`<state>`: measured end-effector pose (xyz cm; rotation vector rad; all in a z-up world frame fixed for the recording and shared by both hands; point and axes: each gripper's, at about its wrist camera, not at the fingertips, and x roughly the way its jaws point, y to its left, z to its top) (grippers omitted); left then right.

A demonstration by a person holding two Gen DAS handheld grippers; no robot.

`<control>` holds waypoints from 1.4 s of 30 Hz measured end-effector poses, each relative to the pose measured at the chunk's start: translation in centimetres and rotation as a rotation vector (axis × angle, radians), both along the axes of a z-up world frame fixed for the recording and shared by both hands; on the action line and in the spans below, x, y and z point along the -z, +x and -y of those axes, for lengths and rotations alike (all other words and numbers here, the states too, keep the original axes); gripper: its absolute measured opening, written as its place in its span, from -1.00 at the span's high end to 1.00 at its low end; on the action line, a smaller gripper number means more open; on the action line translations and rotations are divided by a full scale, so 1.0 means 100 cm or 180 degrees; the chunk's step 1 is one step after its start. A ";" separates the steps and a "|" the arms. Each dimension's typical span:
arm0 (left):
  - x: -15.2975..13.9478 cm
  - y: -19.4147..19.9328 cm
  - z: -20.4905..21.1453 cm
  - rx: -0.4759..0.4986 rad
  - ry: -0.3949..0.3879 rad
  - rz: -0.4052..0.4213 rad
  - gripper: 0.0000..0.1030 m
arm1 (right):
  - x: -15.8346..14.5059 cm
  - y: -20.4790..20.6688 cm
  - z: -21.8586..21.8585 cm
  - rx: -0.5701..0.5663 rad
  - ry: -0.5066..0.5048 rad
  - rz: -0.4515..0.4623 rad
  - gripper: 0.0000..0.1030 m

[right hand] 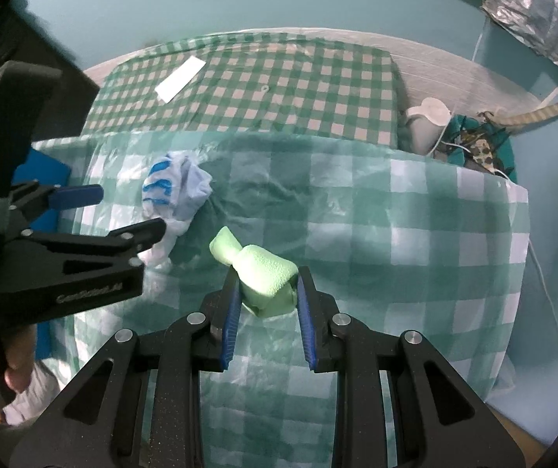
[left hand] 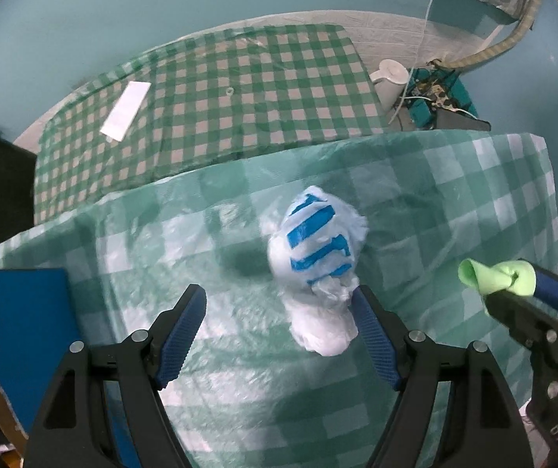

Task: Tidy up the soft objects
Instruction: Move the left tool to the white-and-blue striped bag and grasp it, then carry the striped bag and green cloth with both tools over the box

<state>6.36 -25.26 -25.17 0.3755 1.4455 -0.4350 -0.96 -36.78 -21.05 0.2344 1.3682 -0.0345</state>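
A balled white sock with blue stripes [left hand: 314,241] lies on the checked cloth under clear plastic [left hand: 454,202]. My left gripper [left hand: 279,292] points down over it with its jaws open. The sock's white end rests against the inside of the right finger [left hand: 372,331], and the left pad is well clear. In the right wrist view the same sock [right hand: 173,191] sits by the left gripper [right hand: 130,210]. My right gripper [right hand: 268,273] is shut on a rolled pale green sock [right hand: 267,269], held above the cloth. That green roll [left hand: 489,273] shows at the right edge of the left view.
A blue flat box [left hand: 17,331] sits at the table's left edge. Beyond lies a second checked surface [left hand: 240,89] with a white paper slip [left hand: 125,111]. A white jug [left hand: 390,78] and tangled cables stand at the back right. A person's hand [right hand: 13,355] holds the left gripper.
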 end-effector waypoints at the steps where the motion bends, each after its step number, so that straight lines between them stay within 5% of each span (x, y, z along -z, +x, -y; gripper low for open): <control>1: 0.002 0.000 0.002 0.0015 -0.0015 -0.0023 -0.52 | 0.000 0.001 0.001 0.0006 -0.0014 -0.0005 0.51; 16: 0.022 0.005 0.026 0.0137 0.0189 -0.0060 -0.51 | 0.005 -0.003 0.020 0.0198 0.0038 -0.0062 0.51; 21: 0.024 0.007 0.026 0.0125 0.0204 -0.0110 0.14 | 0.006 -0.004 0.021 0.0202 0.0037 -0.0064 0.51; 42: -0.032 -0.012 -0.020 0.0097 0.0133 0.0259 0.20 | -0.019 0.001 0.000 0.0036 -0.0063 -0.0058 0.51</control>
